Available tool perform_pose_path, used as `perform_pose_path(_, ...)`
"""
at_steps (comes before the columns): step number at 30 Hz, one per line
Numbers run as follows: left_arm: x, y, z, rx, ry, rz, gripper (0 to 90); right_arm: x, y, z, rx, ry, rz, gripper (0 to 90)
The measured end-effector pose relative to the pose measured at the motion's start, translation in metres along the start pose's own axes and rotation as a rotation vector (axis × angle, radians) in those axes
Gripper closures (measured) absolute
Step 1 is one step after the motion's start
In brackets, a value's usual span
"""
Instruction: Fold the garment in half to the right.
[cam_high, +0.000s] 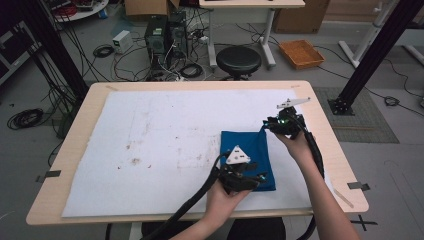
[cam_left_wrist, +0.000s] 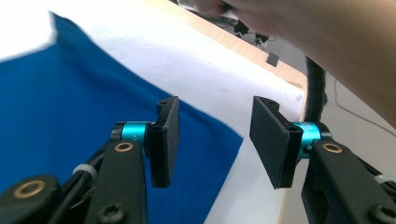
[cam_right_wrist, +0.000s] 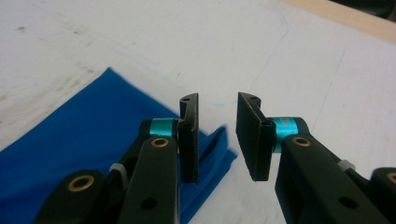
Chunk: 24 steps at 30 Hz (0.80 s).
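Blue cloth (cam_left_wrist: 56, 112) cut off leftward

No readable text, labels, brands or numbers anywhere; only a black tape cross mark (cam_high: 363, 222) on the floor, lower right.

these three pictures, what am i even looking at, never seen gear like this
A person sits at a table and works with two hand-held tools, each a gripper with two black jaws and a trailing cable. No robot arm is involved.

The high view looks down from above the person: the left gripper is near the front edge, the right gripper farther back. The other two pictures come from small cameras riding on the grippers, looking along their jaws.

A white sheet covers the tabletop, and on it lies a folded blue cloth. The left gripper's jaws stand apart over the cloth's corner, the right gripper's over another corner. Both are open; neither holds anything.
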<state>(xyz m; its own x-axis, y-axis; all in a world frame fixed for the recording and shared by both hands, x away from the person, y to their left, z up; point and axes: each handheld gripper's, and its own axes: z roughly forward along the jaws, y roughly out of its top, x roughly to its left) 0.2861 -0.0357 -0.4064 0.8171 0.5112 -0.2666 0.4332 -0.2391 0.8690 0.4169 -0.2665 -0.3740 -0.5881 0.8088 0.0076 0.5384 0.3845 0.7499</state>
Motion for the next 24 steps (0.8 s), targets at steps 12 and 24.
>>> perform_pose_path(12, 0.055, -0.019, -0.096, -0.048, 0.160, -0.036, 50.0, 0.048, -0.100, -0.052, -0.020, 0.146, 0.172, 64.0)
perform_pose_path(24, 0.073, -0.028, -0.118, -0.046, 0.206, -0.062, 49.8, 0.062, -0.130, -0.058, 0.028, 0.159, 0.164, 90.0)
